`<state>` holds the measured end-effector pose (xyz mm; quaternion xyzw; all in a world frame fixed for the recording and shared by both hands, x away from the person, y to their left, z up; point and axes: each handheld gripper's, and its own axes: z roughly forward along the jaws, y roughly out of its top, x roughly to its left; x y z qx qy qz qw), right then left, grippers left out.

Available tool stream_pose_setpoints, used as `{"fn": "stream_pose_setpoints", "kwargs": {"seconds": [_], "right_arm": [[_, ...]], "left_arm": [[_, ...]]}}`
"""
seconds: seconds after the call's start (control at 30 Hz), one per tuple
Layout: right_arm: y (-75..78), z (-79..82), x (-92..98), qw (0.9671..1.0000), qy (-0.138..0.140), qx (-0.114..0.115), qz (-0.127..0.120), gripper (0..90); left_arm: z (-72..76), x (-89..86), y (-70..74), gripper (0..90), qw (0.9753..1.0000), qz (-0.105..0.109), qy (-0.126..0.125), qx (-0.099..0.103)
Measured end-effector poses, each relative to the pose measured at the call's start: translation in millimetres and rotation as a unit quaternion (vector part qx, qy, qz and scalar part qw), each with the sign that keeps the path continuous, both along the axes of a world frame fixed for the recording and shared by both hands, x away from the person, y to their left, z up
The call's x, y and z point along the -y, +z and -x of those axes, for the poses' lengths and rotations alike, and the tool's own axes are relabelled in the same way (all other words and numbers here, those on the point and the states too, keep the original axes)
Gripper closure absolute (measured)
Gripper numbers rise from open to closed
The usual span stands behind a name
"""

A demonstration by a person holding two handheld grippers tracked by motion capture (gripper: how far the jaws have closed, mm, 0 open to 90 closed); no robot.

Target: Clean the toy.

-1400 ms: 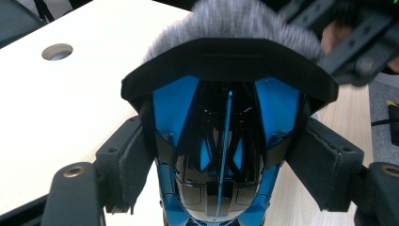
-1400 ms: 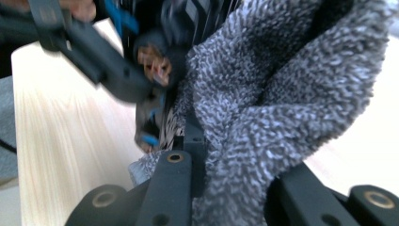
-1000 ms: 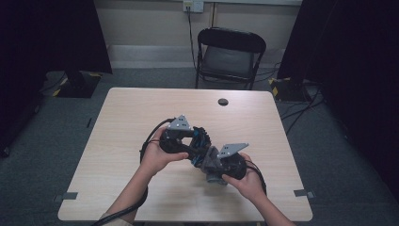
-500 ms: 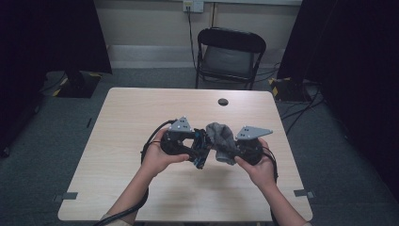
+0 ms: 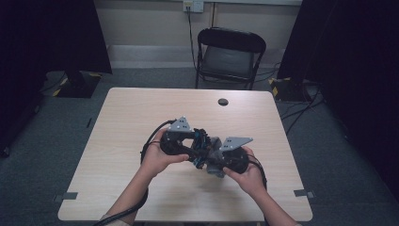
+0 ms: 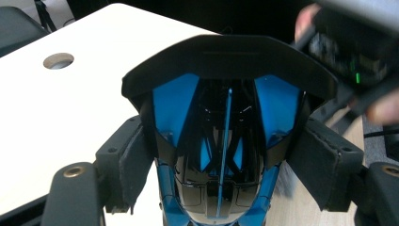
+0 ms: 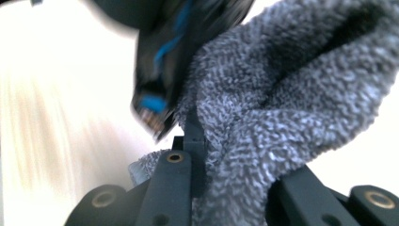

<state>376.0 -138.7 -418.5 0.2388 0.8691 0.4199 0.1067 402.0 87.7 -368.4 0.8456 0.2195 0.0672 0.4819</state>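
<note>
My left gripper (image 6: 225, 162) is shut on a glossy black and blue shell-shaped object (image 6: 226, 141), its padded jaws pressing the two sides. In the high view the left gripper (image 5: 197, 145) holds the object (image 5: 201, 140) just above the middle of the table (image 5: 141, 113). My right gripper (image 7: 235, 188) is shut on a grey terry cloth (image 7: 282, 103), which lies against the blurred object (image 7: 164, 70). From above, the right gripper (image 5: 212, 157) and the cloth (image 5: 216, 148) meet the object from its right.
A round cable hole (image 5: 223, 101) sits near the table's far edge. A black folding chair (image 5: 230, 52) stands behind the table. Cables trail from both grippers over the near part of the table. Dark curtains flank the room.
The right gripper swung up and to the right with the cloth, then came back down and left against the object. The left gripper has barely moved.
</note>
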Motion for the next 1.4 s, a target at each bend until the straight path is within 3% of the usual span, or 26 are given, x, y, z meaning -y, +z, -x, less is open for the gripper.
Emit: {"fn": "stream_pose_setpoints", "kwargs": {"seconds": [0.13, 0.27, 0.4, 0.53, 0.63, 0.77, 1.13, 1.4], "right_arm": [[-12.0, 11.3, -9.9, 0.9989, 0.023, 0.001, 0.041, 77.7], [-17.4, 13.7, -6.4, 0.9986, 0.025, -0.006, 0.046, 77.7], [-6.3, 7.0, 13.1, 0.9998, -0.012, 0.004, 0.018, 77.7], [22.7, -1.3, 32.5, 0.9974, -0.054, 0.040, -0.025, 77.7], [41.8, -5.0, 35.7, 0.9953, -0.061, 0.062, -0.042, 77.7], [52.4, -5.7, 25.9, 0.9958, -0.037, 0.066, -0.051, 77.7], [17.0, -0.5, 3.4, 0.9995, -0.005, 0.025, -0.019, 77.7], [-2.7, 1.8, -8.9, 0.9999, 0.012, 0.010, 0.001, 77.6]], "left_arm": [[-0.6, -2.9, -0.1, 25.3, 1.0000, 0.006, 0.003, -0.001], [0.0, -5.1, 1.1, 25.3, 1.0000, 0.007, 0.005, 0.001], [0.4, -5.9, 1.4, 25.3, 1.0000, 0.007, 0.006, 0.003], [0.8, -5.2, -1.2, 25.3, 1.0000, 0.003, 0.006, 0.000], [1.2, -2.6, -3.8, 25.3, 1.0000, -0.001, 0.002, -0.002], [0.9, 0.0, -5.2, 25.3, 1.0000, -0.001, 0.000, -0.001], [0.3, -5.7, 0.6, 25.3, 1.0000, 0.006, 0.005, 0.003], [0.8, -6.5, 4.2, 25.3, 1.0000, 0.006, 0.004, 0.006]]}}
